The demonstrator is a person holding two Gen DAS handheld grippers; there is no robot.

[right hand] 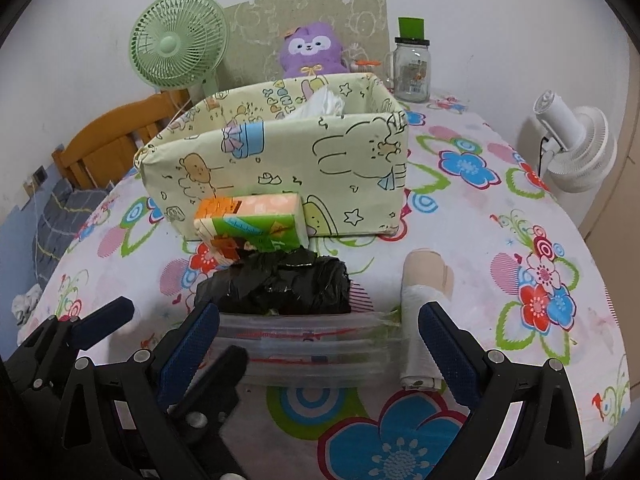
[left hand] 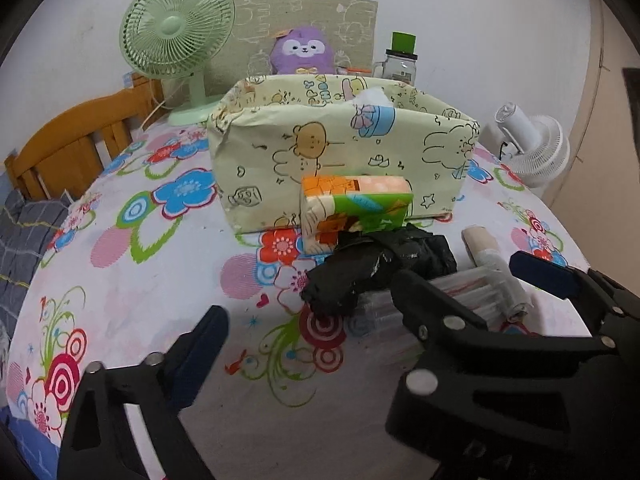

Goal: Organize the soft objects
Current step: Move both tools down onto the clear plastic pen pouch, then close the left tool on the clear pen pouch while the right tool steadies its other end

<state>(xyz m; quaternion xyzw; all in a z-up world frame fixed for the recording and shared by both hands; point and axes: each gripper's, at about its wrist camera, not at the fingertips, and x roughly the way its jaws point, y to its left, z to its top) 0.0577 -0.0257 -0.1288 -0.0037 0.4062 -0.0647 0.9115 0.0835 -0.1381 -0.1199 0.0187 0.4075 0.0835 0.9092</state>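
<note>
— Black crumpled plastic, is that the nearest soft thing?

— Yes. The black plastic bundle (right hand: 276,284) lies just ahead of the right gripper (right hand: 318,344), resting on the far edge of a stack of clear zip bags (right hand: 308,350). Those bags sit between the right gripper's blue pads, but the pads do not press on them; the jaws stand wide and grasp nothing.

— And the left gripper?

— The left gripper (left hand: 302,300) also stands spread, nothing clamped. Its one blue-padded finger (left hand: 200,354) hangs over bare cloth to the left of the bundle, the other finger reaches in by the bundle's near edge.

— What else is close to the tongs?

— By the right gripper's right finger lies a white-and-beige roll (right hand: 424,316), alongside the clear bags. Beyond the bundle, touching it, stands a tissue pack (right hand: 252,222) in orange and green, leaning against the front wall of a pale yellow cartoon-print box (right hand: 340,160).

— Anything in the box?

— White tissue (right hand: 324,104) sticks up inside it. Everything rests on a flowered tablecloth (right hand: 500,240). Farther off, behind the box, are a purple plush toy (right hand: 314,54), a green fan (right hand: 178,44), a glass jar (right hand: 412,70), and, to the right, a white fan (right hand: 576,152).
</note>
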